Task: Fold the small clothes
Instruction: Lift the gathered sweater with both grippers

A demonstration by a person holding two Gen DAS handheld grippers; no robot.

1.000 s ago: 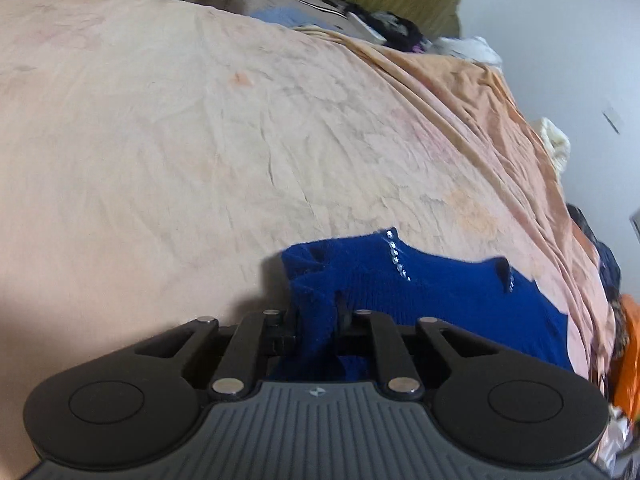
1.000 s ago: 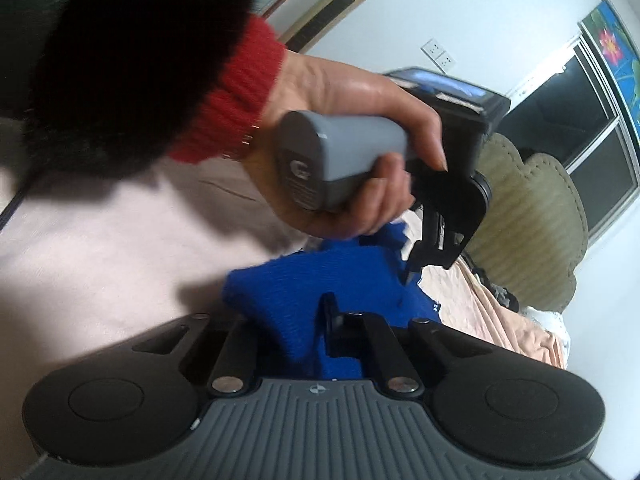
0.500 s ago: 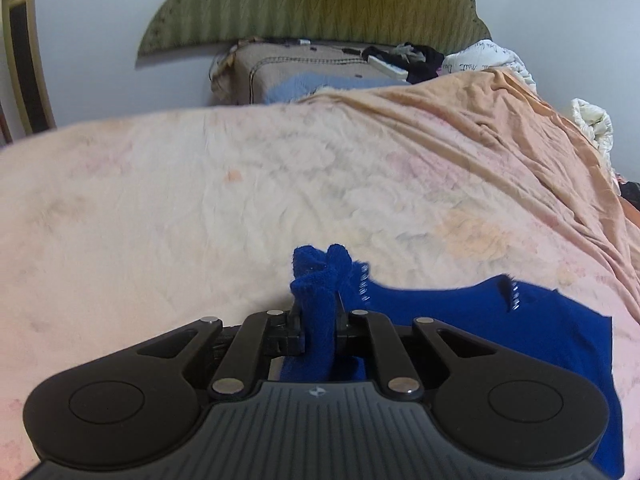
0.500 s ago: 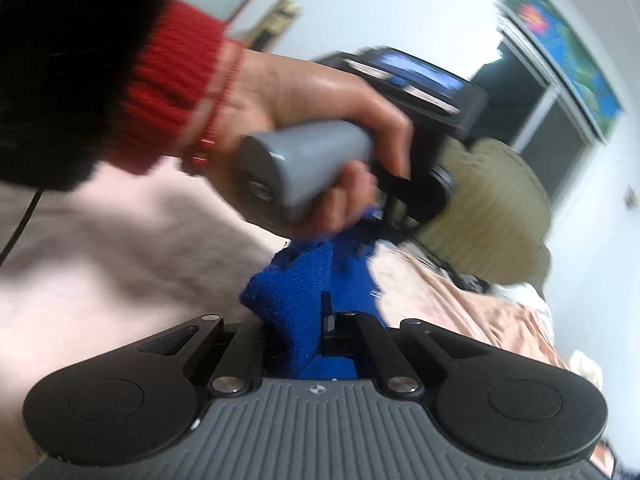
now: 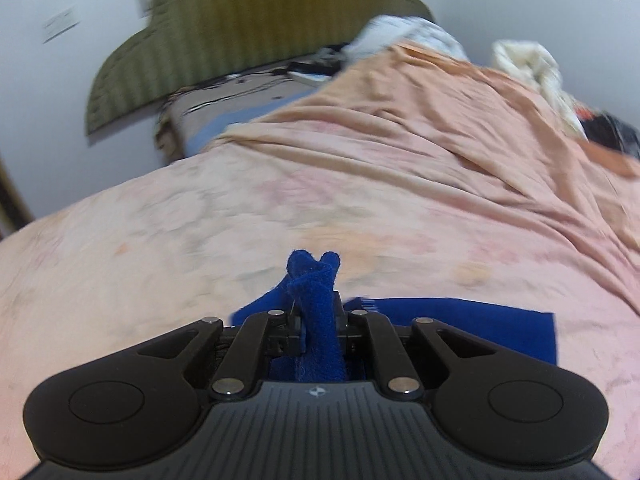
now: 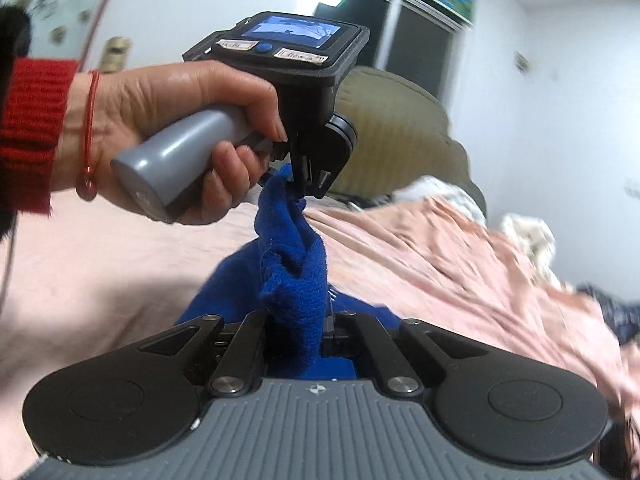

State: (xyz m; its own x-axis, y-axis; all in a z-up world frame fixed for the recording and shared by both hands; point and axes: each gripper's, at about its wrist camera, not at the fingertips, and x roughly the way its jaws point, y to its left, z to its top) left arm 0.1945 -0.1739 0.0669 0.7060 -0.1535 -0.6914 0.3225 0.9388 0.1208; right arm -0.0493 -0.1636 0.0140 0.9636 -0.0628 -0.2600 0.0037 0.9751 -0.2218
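A small blue knitted garment [image 5: 460,328] hangs between both grippers above the peach bedsheet [image 5: 280,200]. My left gripper [image 5: 318,312] is shut on a bunched blue edge that pokes up past its tips. In the right wrist view, my right gripper [image 6: 312,316] is shut on another bunched part of the blue garment [image 6: 296,280]. Ahead of it, a hand [image 6: 180,120] holds the left gripper [image 6: 300,184], which pinches the cloth's upper corner. The cloth stretches lifted between the two grips.
An olive padded headboard [image 5: 248,28] stands at the bed's far end, with a brown cushion [image 5: 240,108] and white bedding [image 5: 528,64] near it. Dark and orange clothes [image 5: 608,136] lie at the bed's right edge. A red sleeve [image 6: 28,132] covers the wrist.
Both grippers have lifted the blue garment off the sheet and swung toward the headboard. Less of the garment lies flat on the bed. Both wrists have rolled.
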